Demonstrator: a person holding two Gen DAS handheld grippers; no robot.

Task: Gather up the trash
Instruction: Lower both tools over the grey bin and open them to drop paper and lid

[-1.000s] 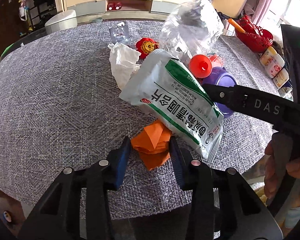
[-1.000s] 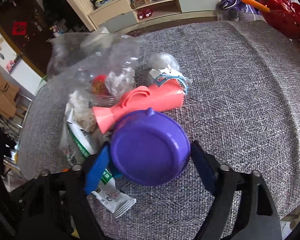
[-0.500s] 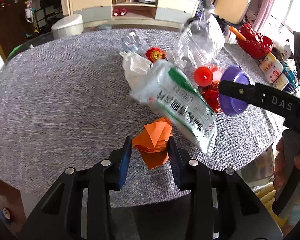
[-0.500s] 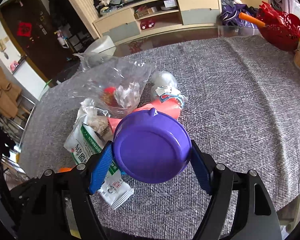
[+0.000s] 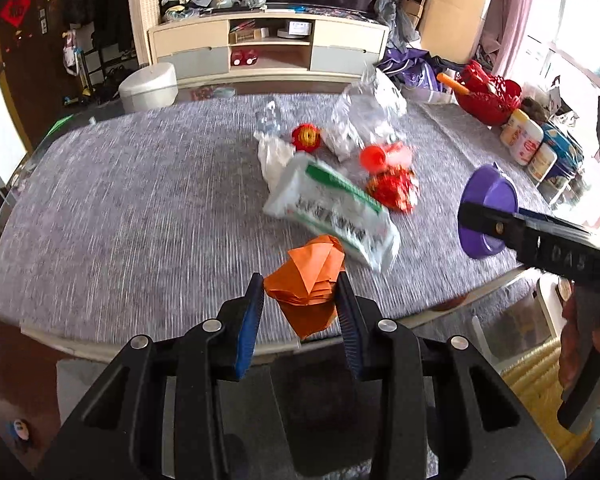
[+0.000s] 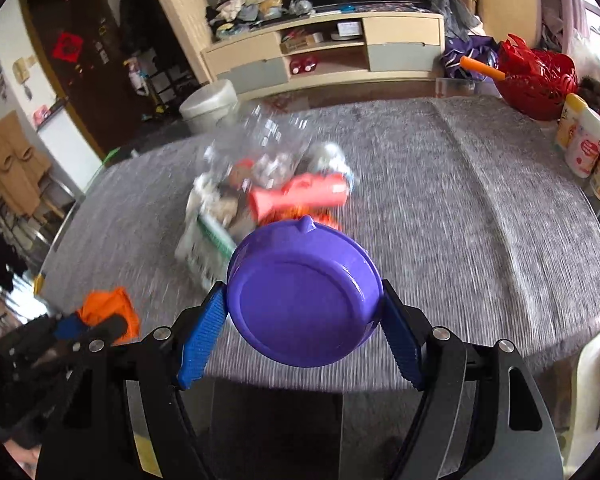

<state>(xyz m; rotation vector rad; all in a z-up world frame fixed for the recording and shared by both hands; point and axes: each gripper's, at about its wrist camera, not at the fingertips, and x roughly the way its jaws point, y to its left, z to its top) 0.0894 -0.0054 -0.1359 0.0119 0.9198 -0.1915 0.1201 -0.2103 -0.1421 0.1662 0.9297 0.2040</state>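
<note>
My left gripper [image 5: 300,292] is shut on a crumpled orange paper [image 5: 310,280], held above the near edge of the grey table [image 5: 120,208]. In the right wrist view my right gripper [image 6: 303,312] is shut on a round purple lid [image 6: 302,294], lifted off the table; the lid [image 5: 485,208] also shows at the right of the left wrist view. Left on the table are a white-and-green packet [image 5: 332,210], a red crumpled wrapper [image 5: 394,190], a pink tube [image 6: 300,196] and a clear plastic bag [image 5: 364,120].
A red basket [image 6: 536,76] and several bottles [image 6: 584,144] stand at the table's far right. A white bin [image 5: 148,84] and a low cabinet [image 5: 268,50] lie beyond the table. A hand [image 5: 584,332] holds the right gripper's handle.
Both grippers have pulled back and risen from the trash pile, carrying the orange paper and the purple lid. The pile now looks smaller and farther away.
</note>
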